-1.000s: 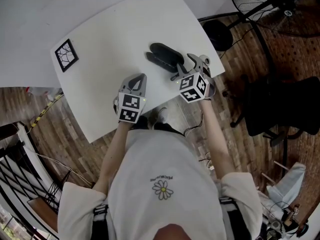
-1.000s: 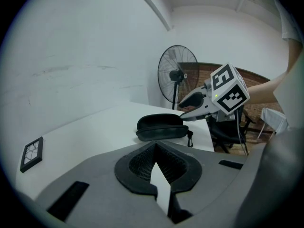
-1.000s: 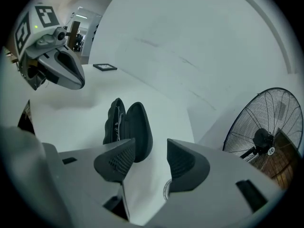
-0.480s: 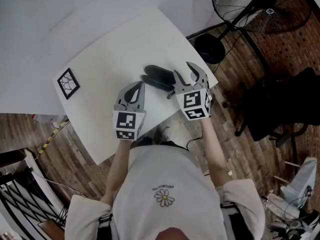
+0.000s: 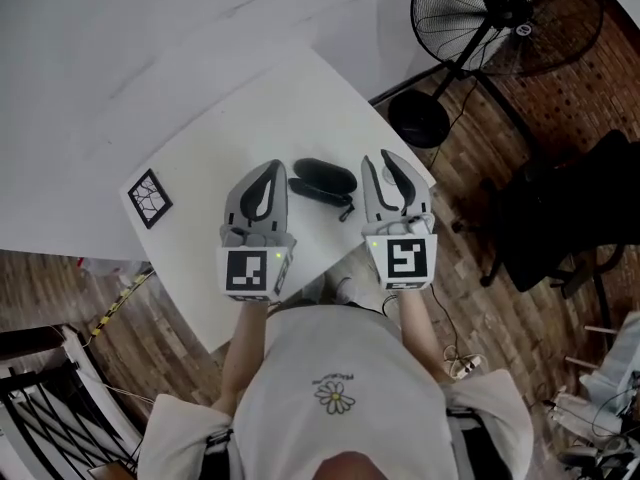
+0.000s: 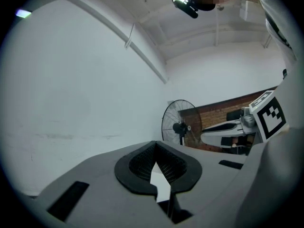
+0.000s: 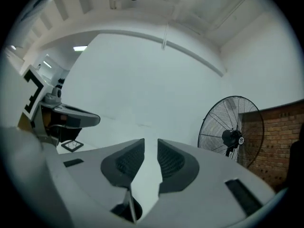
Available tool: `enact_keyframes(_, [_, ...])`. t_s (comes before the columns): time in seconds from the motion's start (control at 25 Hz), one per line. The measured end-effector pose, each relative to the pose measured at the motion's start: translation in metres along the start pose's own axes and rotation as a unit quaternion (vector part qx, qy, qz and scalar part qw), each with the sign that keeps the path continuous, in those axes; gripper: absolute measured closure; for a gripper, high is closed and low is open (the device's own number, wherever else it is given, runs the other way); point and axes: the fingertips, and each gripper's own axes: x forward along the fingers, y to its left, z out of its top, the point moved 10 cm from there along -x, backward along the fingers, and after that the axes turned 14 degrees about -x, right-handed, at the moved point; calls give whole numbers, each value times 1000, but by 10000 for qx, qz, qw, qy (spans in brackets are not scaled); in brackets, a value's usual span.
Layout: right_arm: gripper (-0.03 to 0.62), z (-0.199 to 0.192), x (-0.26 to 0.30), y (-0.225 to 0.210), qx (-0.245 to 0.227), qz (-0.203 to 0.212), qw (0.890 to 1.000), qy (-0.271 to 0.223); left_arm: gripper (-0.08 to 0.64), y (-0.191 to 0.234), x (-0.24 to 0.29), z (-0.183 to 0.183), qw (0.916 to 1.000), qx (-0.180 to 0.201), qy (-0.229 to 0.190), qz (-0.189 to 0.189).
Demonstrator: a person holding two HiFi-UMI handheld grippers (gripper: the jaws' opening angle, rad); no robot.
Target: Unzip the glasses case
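The black glasses case [image 5: 323, 180] lies on the white table [image 5: 210, 138], its two halves spread apart, between my two grippers in the head view. Both grippers are held up above the table and touch nothing. My left gripper [image 5: 271, 166] is shut and empty, left of the case. To the case's right, my right gripper [image 5: 377, 158] has a narrow gap between its jaws with nothing in it; the jaws have just been closing. The two gripper views point level at the wall, so the left gripper [image 6: 154, 144] and right gripper [image 7: 151, 140] show no case.
A square marker card [image 5: 150, 198] lies at the table's left. A standing fan [image 5: 505, 13] with a round base [image 5: 418, 118] stands beyond the table's right corner, and a black chair [image 5: 570, 208] is further right. The fan [image 7: 232, 134] also shows ahead of the right gripper.
Both grippers have risen off the table and away from the case. The right gripper's jaws have narrowed from wide open. The case stays on the table.
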Motion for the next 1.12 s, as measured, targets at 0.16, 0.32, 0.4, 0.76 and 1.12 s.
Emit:
enact_keyframes(0.16, [579,9,-13,6,227,-386,9989,-164,546,3,-4,13,9996,40,-288,59])
enact_keyframes(0.32, [584,5,-20,14,68,-373,9993,14,546,5,-5,18,9991,30,-412,85])
enact_keyframes(0.4, [584,2,-22,15,69,-378,9992,69,546,5,-4,17,9992,56,-393,97])
enact_keyframes(0.76, [584,-2,-27,12,251,-448,9984,238,546,1,-3,21,9988,37,-480,89])
enact_keyframes(1.12, [584,-4,-25,10,252,-463,9985,178,546,4,-3,20,9987,96,-482,120])
